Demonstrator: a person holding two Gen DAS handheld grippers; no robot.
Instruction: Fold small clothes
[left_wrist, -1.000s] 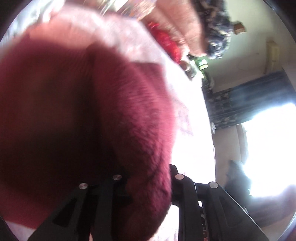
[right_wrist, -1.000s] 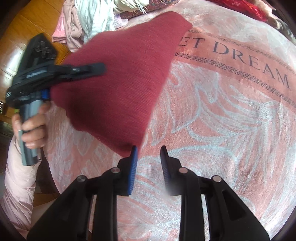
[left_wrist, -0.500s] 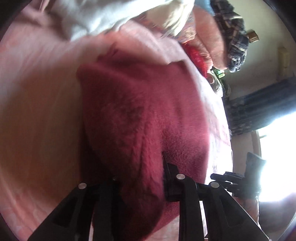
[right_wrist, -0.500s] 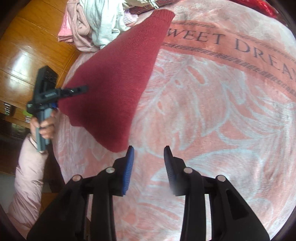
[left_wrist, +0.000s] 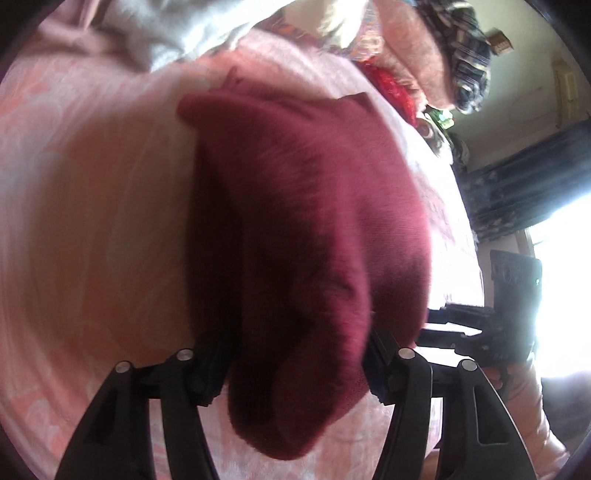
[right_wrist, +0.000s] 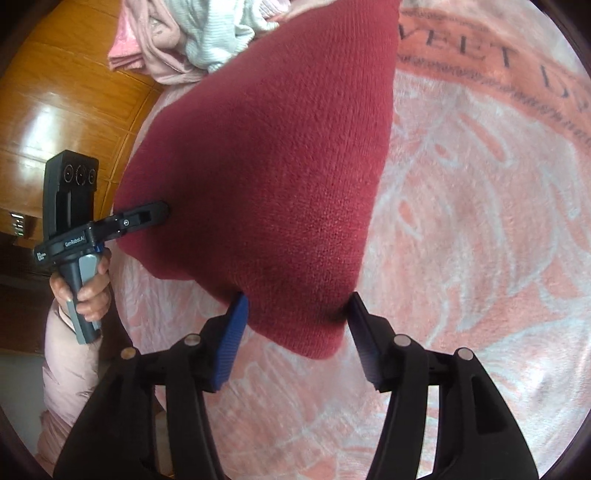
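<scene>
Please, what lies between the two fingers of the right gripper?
In the right wrist view, a corner of the dark red knit garment lies between the opening jaws of the right gripper, over the pink blanket.

Home bedroom (blanket (right_wrist: 480, 240), clothes pile (right_wrist: 192, 40))

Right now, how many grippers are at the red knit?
2. The left gripper is at its side edge, the right gripper at the near corner of the red knit; both are opening.

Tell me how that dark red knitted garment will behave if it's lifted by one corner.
The dark red knitted garment would probably droop and unfold: it is soft knit, already sagging in folds in the left wrist view. It likely weighs little and seems fuzzy rather than slippery. It rests on the pink blanket, so it can't roll.
</scene>
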